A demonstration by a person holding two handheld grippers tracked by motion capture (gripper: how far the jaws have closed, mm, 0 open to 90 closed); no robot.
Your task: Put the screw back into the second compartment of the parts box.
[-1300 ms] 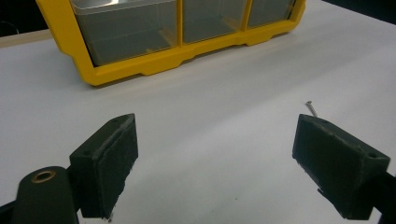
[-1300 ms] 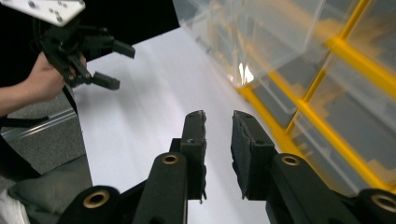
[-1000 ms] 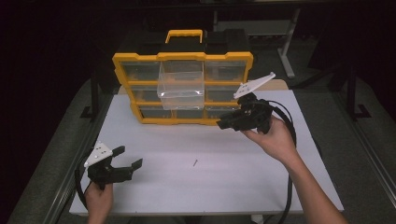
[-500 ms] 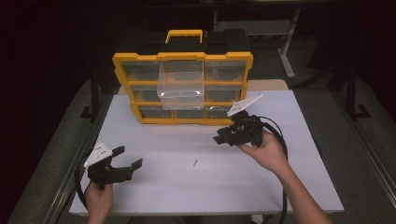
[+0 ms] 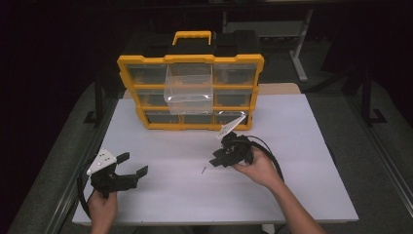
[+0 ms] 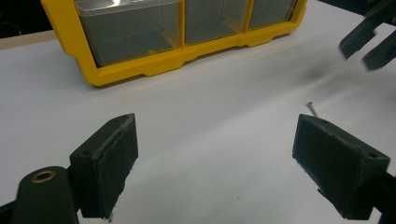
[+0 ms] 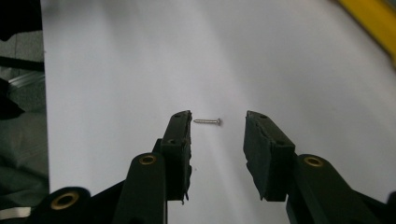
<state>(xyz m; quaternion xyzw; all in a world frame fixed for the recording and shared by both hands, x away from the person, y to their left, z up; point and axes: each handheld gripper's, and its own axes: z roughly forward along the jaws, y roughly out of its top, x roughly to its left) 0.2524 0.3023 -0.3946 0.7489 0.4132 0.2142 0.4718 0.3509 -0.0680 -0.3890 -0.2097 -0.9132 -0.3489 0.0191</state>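
While the person's right hand (image 5: 258,168) holds the right gripper (image 5: 217,160) low over the middle of the white table (image 5: 311,146), a small screw (image 5: 203,170) lies on the bare surface just off the gripper's tips, toward the table's near edge. In the right gripper view the screw (image 7: 208,122) lies flat on the table, its length crossways to the two black jaws, at the level of their tips, close to the left-hand jaw and apart from the other. The jaws stand parted with a clear gap between them and nothing clamped.

Near the table's front left corner, the left hand (image 5: 103,207) holds the left gripper (image 5: 131,165), its grey three-cornered plate (image 5: 101,161) on top. Its jaws are spread wide and hold nothing. In the left gripper view the screw (image 6: 312,109) lies on the table just beyond the right-hand jaw, and the tips of the right gripper (image 6: 369,39) show blurred at the upper right.

At the table's far edge stands a yellow organiser (image 5: 190,59) with a yellow handle (image 5: 194,35) and rows of clear drawers. One clear drawer (image 5: 189,88) in the middle column is pulled well out toward the person; whether it holds anything is too faint to tell. A black cable (image 5: 272,156) loops from the right gripper around the right hand.
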